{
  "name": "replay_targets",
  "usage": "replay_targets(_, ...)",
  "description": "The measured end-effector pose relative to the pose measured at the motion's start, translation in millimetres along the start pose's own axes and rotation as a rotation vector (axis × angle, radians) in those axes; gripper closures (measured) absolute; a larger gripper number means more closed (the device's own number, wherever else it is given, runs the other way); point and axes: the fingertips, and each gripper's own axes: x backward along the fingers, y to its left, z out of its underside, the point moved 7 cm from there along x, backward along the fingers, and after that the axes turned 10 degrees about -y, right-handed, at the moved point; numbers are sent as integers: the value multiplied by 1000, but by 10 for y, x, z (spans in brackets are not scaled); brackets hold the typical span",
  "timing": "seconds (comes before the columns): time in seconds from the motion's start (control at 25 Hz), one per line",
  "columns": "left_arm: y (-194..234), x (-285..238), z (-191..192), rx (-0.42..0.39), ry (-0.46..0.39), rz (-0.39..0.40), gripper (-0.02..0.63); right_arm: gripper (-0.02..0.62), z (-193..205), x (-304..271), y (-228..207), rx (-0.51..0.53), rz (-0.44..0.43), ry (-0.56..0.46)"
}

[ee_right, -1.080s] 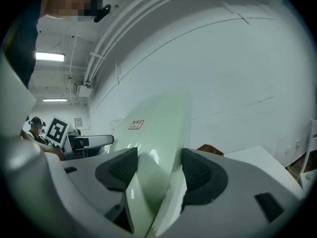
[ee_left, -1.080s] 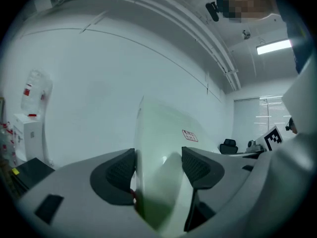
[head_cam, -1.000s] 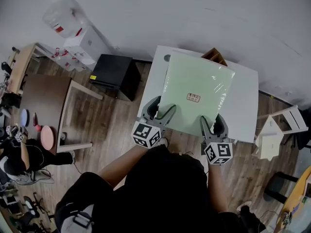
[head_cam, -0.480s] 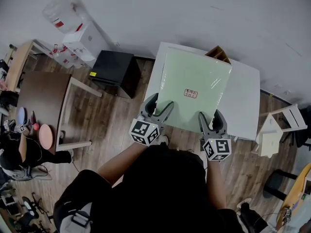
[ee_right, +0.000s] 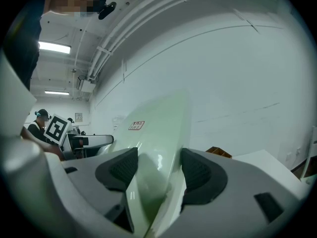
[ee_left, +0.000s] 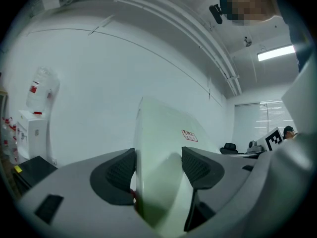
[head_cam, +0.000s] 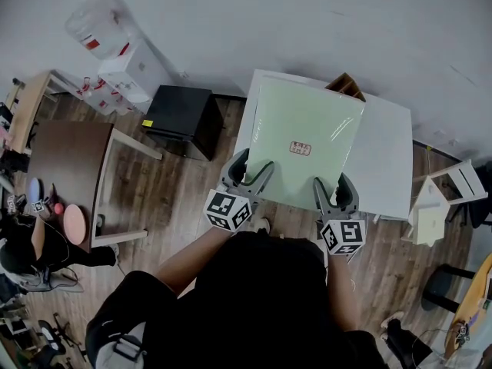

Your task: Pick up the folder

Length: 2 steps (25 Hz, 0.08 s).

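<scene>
Both grippers are clamped on the folder (head_cam: 304,141): the left gripper (head_cam: 252,169) has its jaws closed on the near left corner, and the right gripper (head_cam: 332,187) has its jaws closed on the near right edge. The pale green folder hangs over the white tabletop (head_cam: 384,167), near edge raised; can't tell if the far edge is off the surface. Grasp done, and the lift looks underway, with clearing the tabletop left. Versus a second ago, the folder sits slightly further up and left in the head view, and both grips are unchanged.
</scene>
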Motion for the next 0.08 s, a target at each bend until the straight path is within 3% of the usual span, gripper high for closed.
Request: replay_targets(0.08,20,5,1,2,5,-1,302,302,6,-4,18,1,3,1)
